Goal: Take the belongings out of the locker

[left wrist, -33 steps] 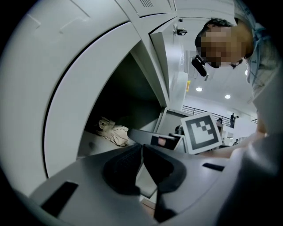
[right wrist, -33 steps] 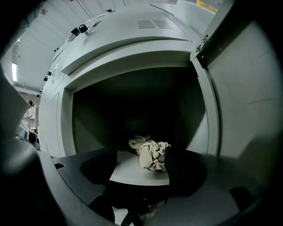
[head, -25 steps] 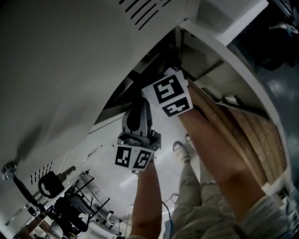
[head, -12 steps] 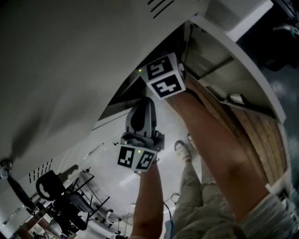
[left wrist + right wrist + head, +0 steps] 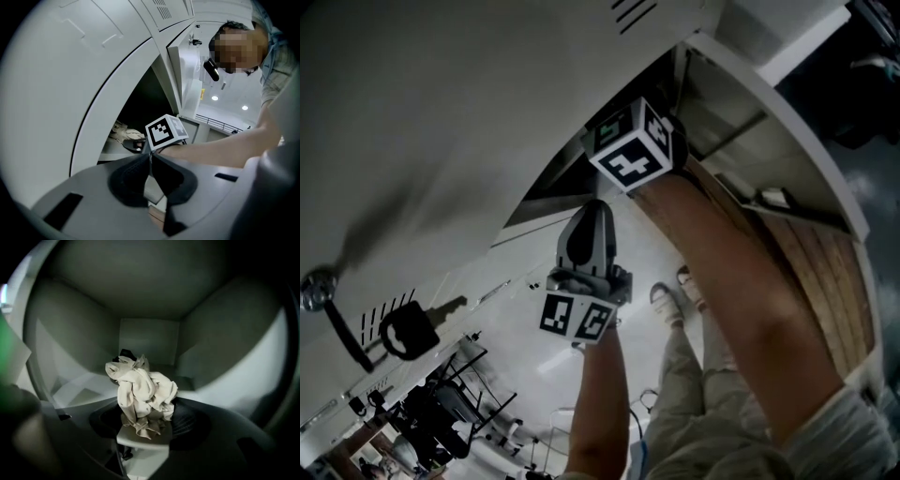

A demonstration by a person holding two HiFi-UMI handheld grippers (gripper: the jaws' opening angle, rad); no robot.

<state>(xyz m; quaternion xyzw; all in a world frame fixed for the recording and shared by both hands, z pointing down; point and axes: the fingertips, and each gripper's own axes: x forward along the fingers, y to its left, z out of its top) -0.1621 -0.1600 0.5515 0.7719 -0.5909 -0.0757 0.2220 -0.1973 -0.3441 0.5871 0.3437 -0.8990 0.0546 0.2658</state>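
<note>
Belongings that I see in the locker (image 5: 147, 341): a crumpled beige cloth (image 5: 140, 390) on its floor, about midway between the side walls and away from the back edge, with a small dark thing (image 5: 124, 354) just behind it. My right claw (image 5: 147, 420) is inside, its jaws have just been closing, and the pads press the cloth from both sides. My left claw (image 5: 150, 157) hangs outside before the opening, clenched on nothing.

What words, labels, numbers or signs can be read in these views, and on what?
None can be read.
Marker cubes of the left tool and right tool: square patterns, no letters.
Black key tag on the locker door: nothing legible.
Yellow label, left gripper view: too small.
Cloth: no print.
</note>
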